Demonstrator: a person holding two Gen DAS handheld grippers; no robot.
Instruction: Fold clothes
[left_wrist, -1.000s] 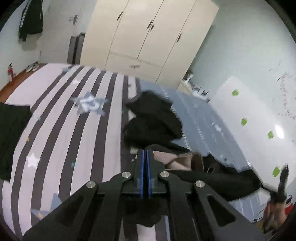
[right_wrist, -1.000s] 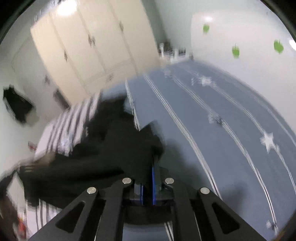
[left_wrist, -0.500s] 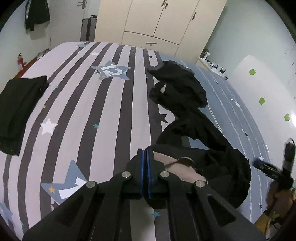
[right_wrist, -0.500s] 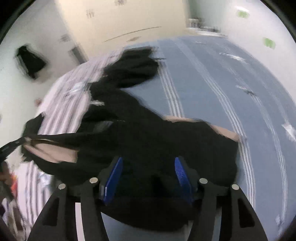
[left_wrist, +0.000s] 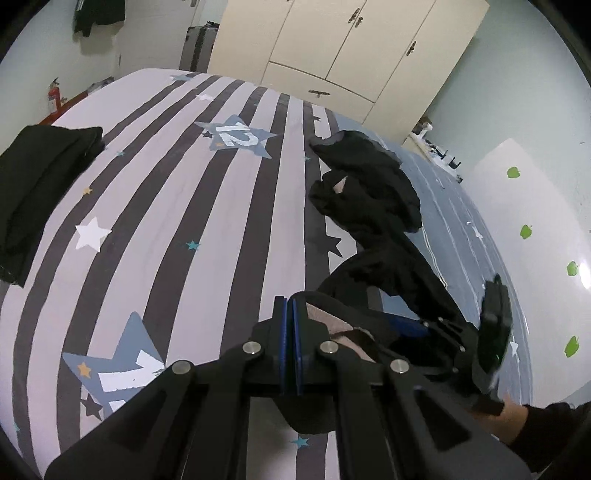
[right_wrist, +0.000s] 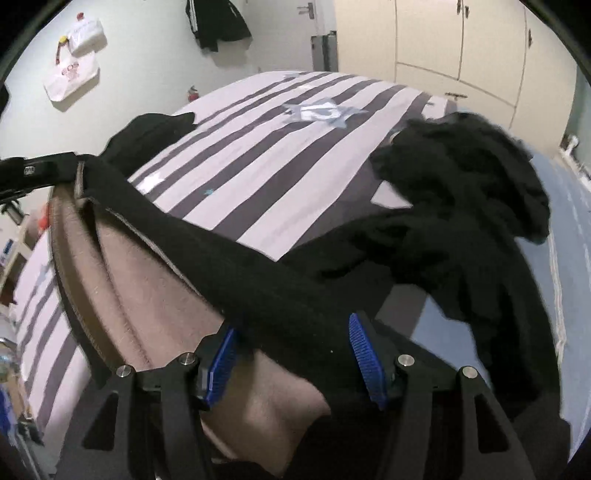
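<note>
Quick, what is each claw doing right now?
Left gripper: shut on the black garment.
Right gripper: open, garment lying between its fingers.

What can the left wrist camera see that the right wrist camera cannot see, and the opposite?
Only the left wrist view shows the green apple stickers and the person's hand. Only the right wrist view shows the tote bags hanging on the wall. Both show the black garment, the striped bed cover and the wardrobe.
</note>
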